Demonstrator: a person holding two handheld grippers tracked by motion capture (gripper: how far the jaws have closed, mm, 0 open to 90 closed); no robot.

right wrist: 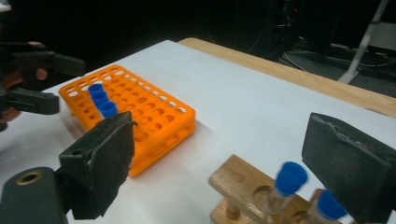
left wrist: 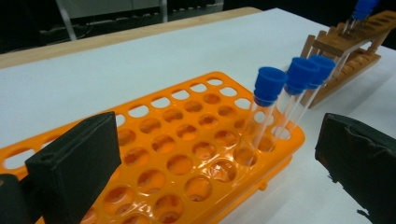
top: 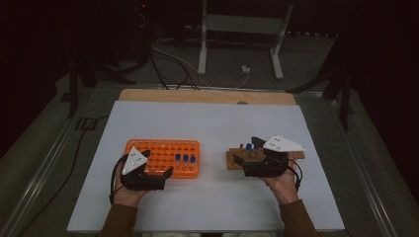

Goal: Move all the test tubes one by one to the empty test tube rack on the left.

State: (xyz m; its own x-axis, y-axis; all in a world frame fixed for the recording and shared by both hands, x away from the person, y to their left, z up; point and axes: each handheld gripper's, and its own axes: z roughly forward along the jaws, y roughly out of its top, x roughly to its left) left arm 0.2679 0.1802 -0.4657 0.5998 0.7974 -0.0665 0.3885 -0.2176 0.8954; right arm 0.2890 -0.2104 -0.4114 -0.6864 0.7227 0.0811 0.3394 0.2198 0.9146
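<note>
The right gripper was wide open, holding nothing, just over the wooden rack — two clear tubes with blue caps, a bit blurry, stood there. The left gripper gaped over the orange rack, empty too.

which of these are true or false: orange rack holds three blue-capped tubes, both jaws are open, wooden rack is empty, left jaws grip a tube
1. The orange rack holds three blue-capped tubes. True.
2. The left gripper and right gripper both have open jaws. True.
3. The wooden rack is empty. False: two blue-capped tubes stand in it.
4. The left gripper grips a tube. False: its jaws are empty, over the orange rack.
</note>
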